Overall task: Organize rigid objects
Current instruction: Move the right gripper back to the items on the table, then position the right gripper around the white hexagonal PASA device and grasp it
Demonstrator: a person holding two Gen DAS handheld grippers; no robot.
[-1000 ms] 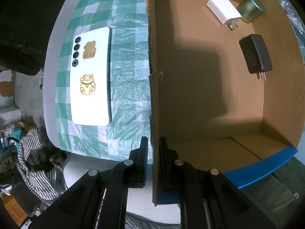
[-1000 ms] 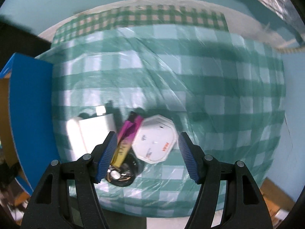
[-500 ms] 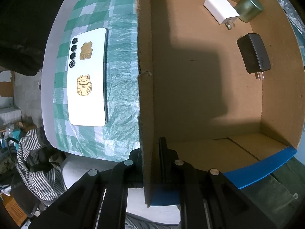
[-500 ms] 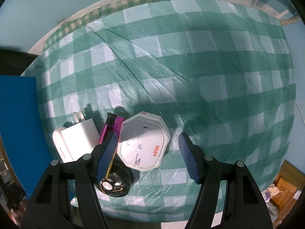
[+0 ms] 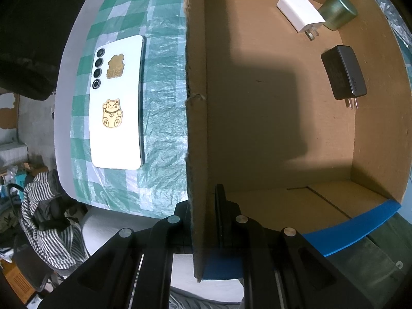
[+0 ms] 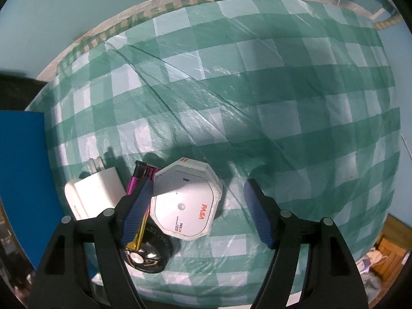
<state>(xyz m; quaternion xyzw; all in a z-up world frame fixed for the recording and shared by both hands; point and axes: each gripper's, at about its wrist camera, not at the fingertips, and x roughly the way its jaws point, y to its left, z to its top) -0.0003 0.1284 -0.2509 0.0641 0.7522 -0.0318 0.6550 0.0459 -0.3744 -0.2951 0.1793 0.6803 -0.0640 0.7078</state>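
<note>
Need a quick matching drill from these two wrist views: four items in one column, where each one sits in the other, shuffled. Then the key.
Items
1. black charger
2. white phone
3. octagonal white case
4. cardboard box wall

Places
A. on the checked cloth beside the box, outside it
B. between the open right gripper fingers
C. clamped in the shut left gripper
D. on the box floor

Pairs: 1-D, 2-A, 3-B, 4-C

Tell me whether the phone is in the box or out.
Out. The phone lies camera-side up on the checked cloth, beside the cardboard box.
</note>
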